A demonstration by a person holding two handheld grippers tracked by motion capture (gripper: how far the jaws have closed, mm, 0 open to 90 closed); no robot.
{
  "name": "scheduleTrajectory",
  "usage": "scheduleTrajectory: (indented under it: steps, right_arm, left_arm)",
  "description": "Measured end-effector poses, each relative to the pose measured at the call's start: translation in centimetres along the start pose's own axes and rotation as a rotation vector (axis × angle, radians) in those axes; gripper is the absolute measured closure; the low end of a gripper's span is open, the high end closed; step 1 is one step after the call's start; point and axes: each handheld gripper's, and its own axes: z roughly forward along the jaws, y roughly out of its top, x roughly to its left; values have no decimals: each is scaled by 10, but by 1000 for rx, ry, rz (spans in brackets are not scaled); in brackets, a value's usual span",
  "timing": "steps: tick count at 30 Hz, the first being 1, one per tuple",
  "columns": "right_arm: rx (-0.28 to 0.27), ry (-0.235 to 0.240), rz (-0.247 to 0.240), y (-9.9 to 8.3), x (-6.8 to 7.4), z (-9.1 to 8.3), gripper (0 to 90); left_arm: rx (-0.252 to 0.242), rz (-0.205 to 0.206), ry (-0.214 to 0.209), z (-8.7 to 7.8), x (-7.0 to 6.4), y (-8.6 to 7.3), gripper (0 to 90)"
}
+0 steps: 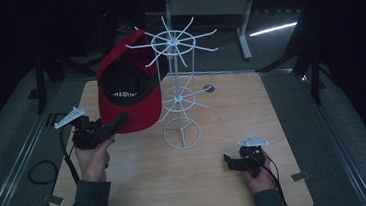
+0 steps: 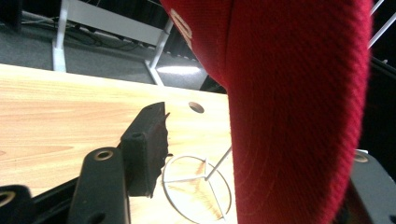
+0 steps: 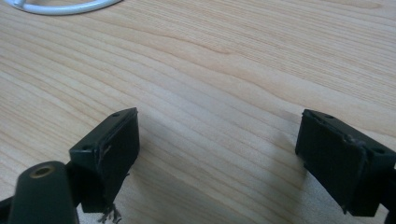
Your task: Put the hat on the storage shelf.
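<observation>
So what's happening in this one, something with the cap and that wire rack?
A person holds a gripper in each hand at a wooden table. The left gripper grips the brim of a red cap and holds it up beside the white wire stand, close to its upper prongs; whether it touches one is unclear. The right gripper rests low over the table, jaws open, holding nothing.

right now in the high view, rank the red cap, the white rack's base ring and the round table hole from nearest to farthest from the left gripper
1. red cap: right at the left gripper, its brim beside the fingers, hanging at the rack's left.
2. base ring of the white rack: to the gripper's right, mid table.
3. table hole: farther right and toward the back, past the rack's pole.
</observation>
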Motion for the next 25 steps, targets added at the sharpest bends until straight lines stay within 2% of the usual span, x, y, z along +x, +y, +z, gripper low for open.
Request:
scheduleTrajectory:
  steps: [12, 22, 25]
  right_arm:
    - [0, 0, 0, 0, 0, 0, 134]
    - [1, 0, 1, 0, 0, 0, 134]
    - [0, 0, 1, 0, 0, 0, 134]
  left_arm:
    - [30, 28, -12, -2, -2, -5, 331]
    - [36, 24, -15, -7, 3, -14, 330]
    - [34, 8, -22, -8, 7, -18, 346]
